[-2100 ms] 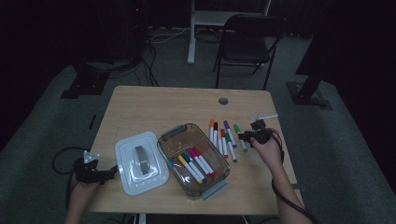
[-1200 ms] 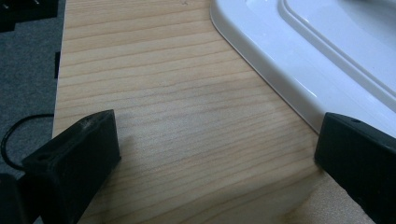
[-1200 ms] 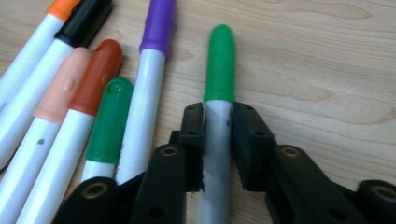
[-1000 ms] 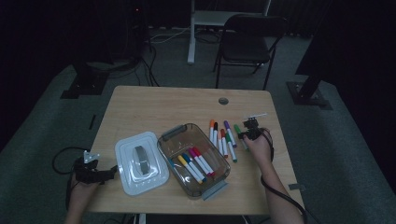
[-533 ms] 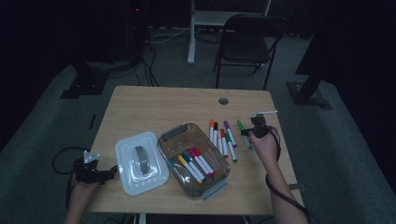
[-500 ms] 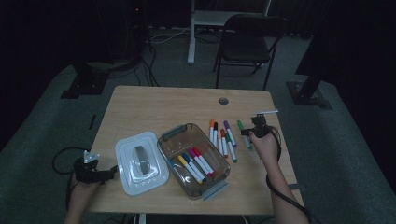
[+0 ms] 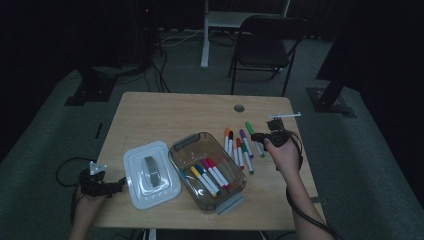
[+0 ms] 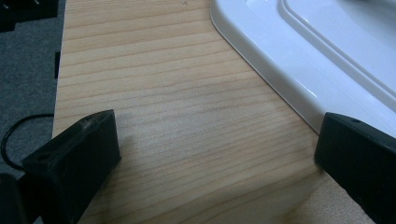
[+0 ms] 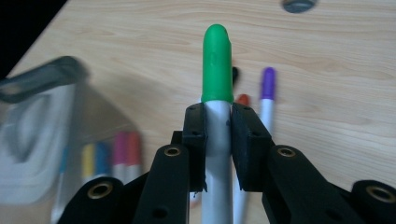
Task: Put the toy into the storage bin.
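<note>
Our right gripper has its jaws clamped on the white barrel of a green-capped marker, held clear above the table, while our left gripper rests at the near left corner with its jaws spread wide on nothing, just beside the white lid. The hold sits just under the cap, on a smooth round barrel, so we judge the marker could swivel or slide out on the way to the clear bin, which already holds several markers. Coming in low, its hanging end could catch the bin's rim or nudge the loose markers lying in a row between bin and hand, and they would roll easily on the pale, smooth wood. Beyond the table lie grey carpet, a folding chair and dark stands in a dim room.
</note>
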Demonstrator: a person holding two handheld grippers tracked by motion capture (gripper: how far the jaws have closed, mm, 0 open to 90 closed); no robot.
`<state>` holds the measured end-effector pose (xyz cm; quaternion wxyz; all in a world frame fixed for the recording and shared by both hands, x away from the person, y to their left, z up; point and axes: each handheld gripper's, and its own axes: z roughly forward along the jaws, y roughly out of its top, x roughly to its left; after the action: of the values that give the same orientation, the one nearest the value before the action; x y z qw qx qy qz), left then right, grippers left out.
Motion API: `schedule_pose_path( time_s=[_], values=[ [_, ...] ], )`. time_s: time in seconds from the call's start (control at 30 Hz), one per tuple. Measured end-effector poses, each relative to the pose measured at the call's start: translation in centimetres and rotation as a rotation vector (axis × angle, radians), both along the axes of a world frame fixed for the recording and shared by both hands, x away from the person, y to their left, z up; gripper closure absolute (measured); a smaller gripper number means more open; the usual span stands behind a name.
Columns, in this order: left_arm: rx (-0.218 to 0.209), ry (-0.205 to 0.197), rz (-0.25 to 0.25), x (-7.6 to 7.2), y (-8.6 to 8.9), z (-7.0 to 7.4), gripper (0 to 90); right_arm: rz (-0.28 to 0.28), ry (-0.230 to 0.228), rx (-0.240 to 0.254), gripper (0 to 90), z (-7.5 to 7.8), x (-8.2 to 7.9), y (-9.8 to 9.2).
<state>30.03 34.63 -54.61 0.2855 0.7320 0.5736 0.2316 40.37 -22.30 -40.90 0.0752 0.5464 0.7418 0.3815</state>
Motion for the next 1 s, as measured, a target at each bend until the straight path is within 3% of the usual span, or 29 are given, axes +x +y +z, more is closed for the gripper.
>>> schedule_pose_path(
  time_s=[0.37,0.57,0.87,1.0],
  values=[
    [-0.001,-0.001,0.001,0.0,0.0,0.0,0.5,0.146,-0.088,0.039,76.8,4.5,-3.2,4.1],
    [0.000,0.000,0.000,0.0,0.0,0.0,0.5,0.218,-0.111,0.043,76.7,6.3,-4.3,6.4],
    [0.000,0.000,0.000,0.0,0.0,0.0,0.5,0.347,-0.087,0.049,76.7,6.7,-5.7,10.3],
    [0.000,0.000,0.001,0.0,0.0,0.0,0.5,0.372,-0.083,0.034,76.7,6.7,-5.9,11.7]
  ],
)
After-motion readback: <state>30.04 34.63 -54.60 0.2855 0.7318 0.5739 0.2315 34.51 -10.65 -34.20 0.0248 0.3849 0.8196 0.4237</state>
